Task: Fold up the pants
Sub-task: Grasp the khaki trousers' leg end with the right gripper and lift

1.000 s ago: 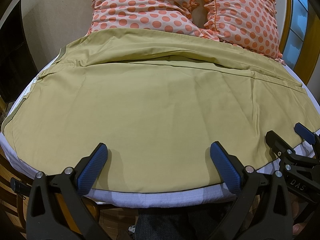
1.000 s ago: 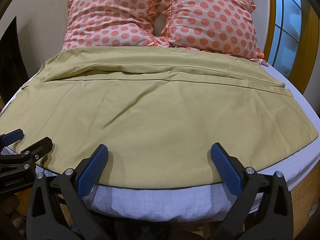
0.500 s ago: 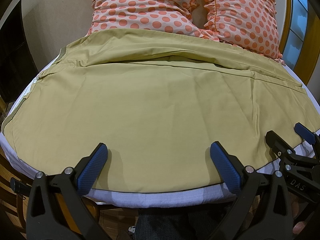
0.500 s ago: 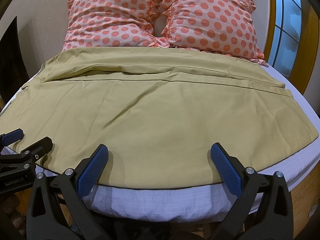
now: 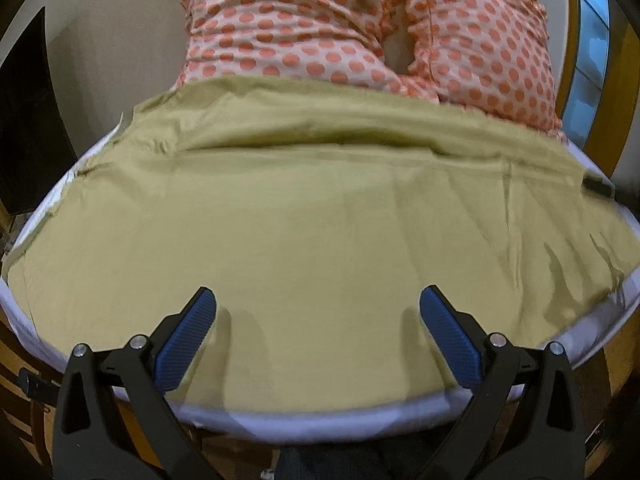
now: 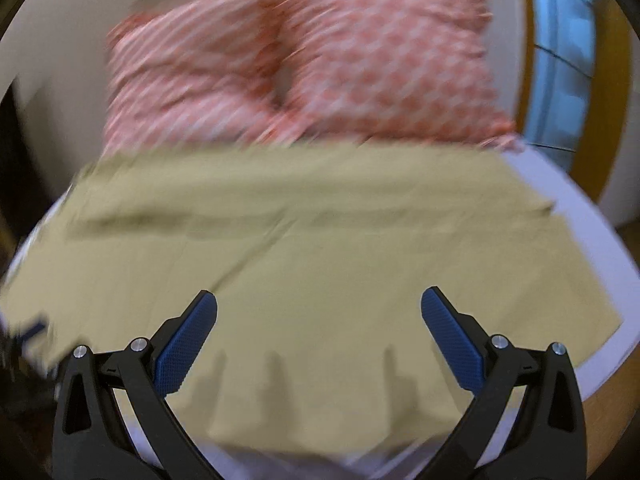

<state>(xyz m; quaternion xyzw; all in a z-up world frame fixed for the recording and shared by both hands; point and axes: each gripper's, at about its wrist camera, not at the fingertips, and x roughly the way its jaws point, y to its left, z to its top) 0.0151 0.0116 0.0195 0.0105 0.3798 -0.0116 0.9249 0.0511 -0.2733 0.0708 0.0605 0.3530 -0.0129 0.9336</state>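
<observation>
Olive-tan pants (image 5: 312, 216) lie flat across the bed (image 5: 320, 420), unfolded, near its front edge, while left gripper (image 5: 318, 332) and right gripper (image 6: 319, 334) hover spread, empty.

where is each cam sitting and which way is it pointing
Left wrist: rides the left gripper at the foot of the bed, facing the pillows across the olive pants; its open blue-padded fingers show.
Right wrist: rides the right gripper, same heading, blurred; open fingers show, with a dark blurred shape at the left edge, possibly the other gripper.
Shared: pants, pillows, white sheet, window.
</observation>
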